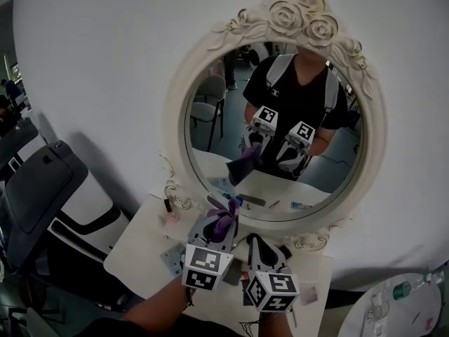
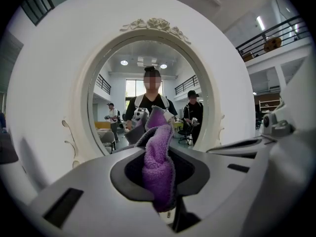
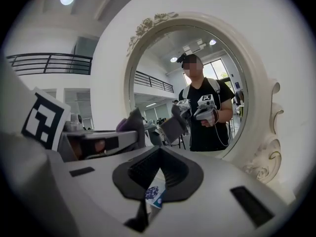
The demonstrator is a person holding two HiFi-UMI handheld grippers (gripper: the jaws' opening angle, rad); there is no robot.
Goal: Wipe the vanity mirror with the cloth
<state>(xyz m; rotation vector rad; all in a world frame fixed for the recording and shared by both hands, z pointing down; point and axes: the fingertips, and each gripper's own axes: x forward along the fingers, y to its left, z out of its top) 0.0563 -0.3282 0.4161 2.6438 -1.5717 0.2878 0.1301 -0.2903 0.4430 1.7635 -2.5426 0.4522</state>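
I hold the purple cloth (image 2: 158,167) pinched in my left gripper (image 1: 223,225), just short of the mirror (image 1: 277,132). My right gripper (image 1: 258,243) has its fingers together, empty. Wiping looks not yet begun.

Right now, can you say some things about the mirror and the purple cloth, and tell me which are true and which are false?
1. The left gripper is holding a purple cloth. True.
2. The right gripper is holding a cloth too. False: nothing is between its jaws.
3. The mirror is square. False: it is oval.
4. A person shows in the mirror's glass. True.
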